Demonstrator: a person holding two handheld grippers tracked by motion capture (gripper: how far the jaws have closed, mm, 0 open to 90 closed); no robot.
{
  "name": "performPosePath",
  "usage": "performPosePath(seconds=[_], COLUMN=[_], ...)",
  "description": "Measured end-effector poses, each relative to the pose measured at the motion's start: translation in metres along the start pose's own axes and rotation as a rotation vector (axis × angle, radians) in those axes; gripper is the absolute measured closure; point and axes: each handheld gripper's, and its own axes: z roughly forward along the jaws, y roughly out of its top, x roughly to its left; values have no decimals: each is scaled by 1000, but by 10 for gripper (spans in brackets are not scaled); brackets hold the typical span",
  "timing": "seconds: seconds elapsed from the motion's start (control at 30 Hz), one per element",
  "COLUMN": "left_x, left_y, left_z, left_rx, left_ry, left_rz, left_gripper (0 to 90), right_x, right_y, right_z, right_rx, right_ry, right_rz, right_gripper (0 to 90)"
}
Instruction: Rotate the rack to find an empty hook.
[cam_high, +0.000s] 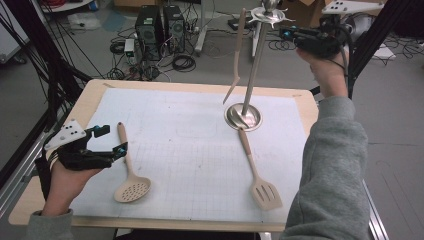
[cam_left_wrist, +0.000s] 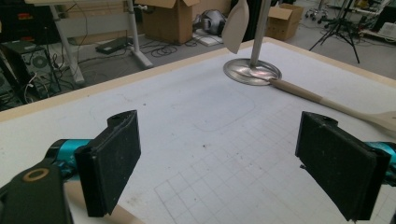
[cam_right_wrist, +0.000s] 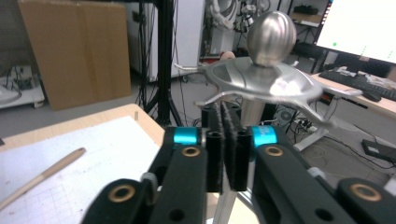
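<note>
Your right gripper (cam_high: 287, 34) is raised at the 1 o'clock corner of the high view, right beside the crown of the utensil stand (cam_high: 254, 65), its jaws drawn almost together with nothing between them. In the right gripper view the black pads (cam_right_wrist: 227, 140) stand face to face just below the stand's top.

The stand is polished silver metal: a round, mirror-bright base (cam_high: 243, 117) on the white grid mat (cam_high: 190, 150), a slim upright pole, and at the top a flat disc with curved hook arms under an egg-shaped knob (cam_right_wrist: 271, 31). It sits at about 1 o'clock from the mat's centre. A beige utensil (cam_high: 237, 55) hangs from a hook at the stand's 9 o'clock side, its tip clear of the table (cam_high: 95, 95).

A beige slotted turner (cam_high: 257, 175) lies at 6 o'clock from the base, handle end touching the base rim. A beige perforated spoon (cam_high: 129, 167) lies at the mat's 8 o'clock edge.

Your left gripper (cam_high: 112, 142) rests low just beside that spoon's handle, jaws spread wide and empty; in the left gripper view both pads (cam_left_wrist: 114, 161) stand well apart above bare mat.
</note>
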Motion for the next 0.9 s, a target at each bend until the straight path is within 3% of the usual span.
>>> performPosePath(seconds=[0.07,0.13,0.23,0.47,0.57,0.7,0.83,0.9], left_x=[1,1,1,-5,-7,-9,-13,-15], left_y=[0,-1,-1,0,3,7,8,8], left_z=[-1,-1,0,2,1,-1,0,1], left_rx=[-1,0,6,16,6,-6,-29,-21], left_ry=[3,7,13,-3,-7,-16,-18,-29], left_rz=[-3,-4,-7,-16,-16,-16,-10,-12], left_gripper=[145,145,145,140,139,133,132,130], right_x=[1,3,7,24,33,49,65,74], right_y=[-5,-9,-16,-33,-37,-43,-49,-53], right_z=[-8,-15,-26,-52,-60,-72,-81,-85], right_rx=[-15,-42,-53,-87,-96,-124,-153,-160], right_ry=[-8,-33,-67,-119,-110,-95,-53,-15], right_rz=[13,10,62,64,81,57,59,88], right_gripper=[790,690,533,347,297,296,295,294])
